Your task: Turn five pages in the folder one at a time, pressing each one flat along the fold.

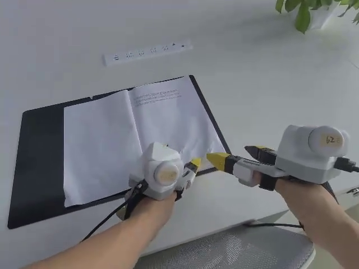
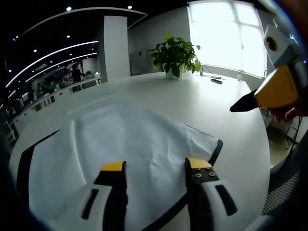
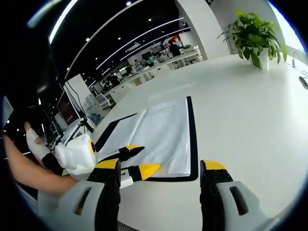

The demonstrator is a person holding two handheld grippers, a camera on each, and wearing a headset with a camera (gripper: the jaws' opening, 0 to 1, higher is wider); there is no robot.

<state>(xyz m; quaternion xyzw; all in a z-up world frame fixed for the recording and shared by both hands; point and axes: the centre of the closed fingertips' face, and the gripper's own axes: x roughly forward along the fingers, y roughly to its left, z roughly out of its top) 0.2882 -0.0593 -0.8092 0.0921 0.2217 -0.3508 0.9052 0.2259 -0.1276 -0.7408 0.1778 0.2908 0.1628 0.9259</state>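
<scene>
Our left hand-held gripper [image 2: 156, 166] has its yellow-tipped jaws spread with nothing between them, poised over the lower part of the right-hand page [image 2: 144, 139]. Its own view brings out faint creases in that sheet. We cannot tell whether the tips touch the paper. The right gripper view gives us this gripper from the side, at the folder's near edge [image 3: 139, 161].

Our right hand-held gripper [image 3: 160, 164] is also spread and holds nothing. In the head view it hangs off the folder's [image 1: 39, 168] lower right corner, over bare table [image 1: 269, 73], and its tips point toward the left one [image 1: 190, 168]. The left gripper view catches one of its yellow jaws coming in from the right.

The black folder lies open and flat on the white table. A left page [image 1: 98, 145] and the right page, with printed lines at its top, meet at the fold. The head view adds a white power strip [image 1: 147, 52] beyond the folder. A potted plant [image 3: 250, 33] stands farther out.
</scene>
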